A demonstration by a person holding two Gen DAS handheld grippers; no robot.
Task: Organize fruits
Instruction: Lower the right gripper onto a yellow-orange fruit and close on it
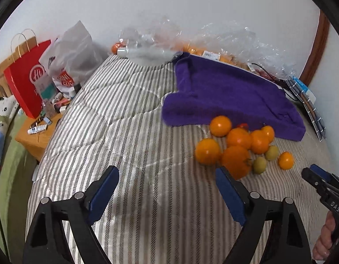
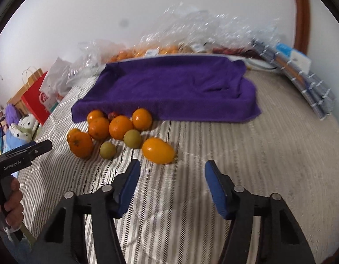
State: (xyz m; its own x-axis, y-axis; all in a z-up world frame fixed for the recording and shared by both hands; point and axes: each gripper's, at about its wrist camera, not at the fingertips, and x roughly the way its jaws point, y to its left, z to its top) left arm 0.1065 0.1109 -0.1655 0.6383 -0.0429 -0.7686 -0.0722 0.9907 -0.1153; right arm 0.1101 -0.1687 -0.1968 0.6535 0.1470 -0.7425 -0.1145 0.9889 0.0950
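The striped bedspread [image 1: 125, 118] carries everything, and the purple towel [image 1: 224, 94] lying on it serves as the landmark. Behind the towel, against the wall, crumpled clear plastic bags [image 1: 235, 41] hold more orange fruit, only partly visible through the film. Left of the towel and off the bed, a red paper bag [image 1: 24, 77] and a grey plastic bag [image 1: 70, 52] stand on a wooden nightstand [image 1: 35, 136]; their contents cannot be made out. Right of the towel lies a spiral-bound notebook [image 2: 310, 85].

The pile of fruits [image 2: 116, 129] sits on the bedspread just in front of the towel's near edge, some pieces touching the cloth. Most are round, glossy and orange; a small red one is tucked against the towel. Nearer the cameras lie two small greenish-yellow fruits [image 2: 132, 138] and an oblong orange fruit [image 2: 158, 150], apart from the cluster.

The left gripper [image 1: 167, 180] hovers over bare bedspread, fingers spread wide and holding nothing; the pile lies ahead and to its right, the largest orange just beyond its right fingertip. The right gripper [image 2: 171, 173] is likewise spread and unloaded, with the oblong fruit just beyond its left fingertip.
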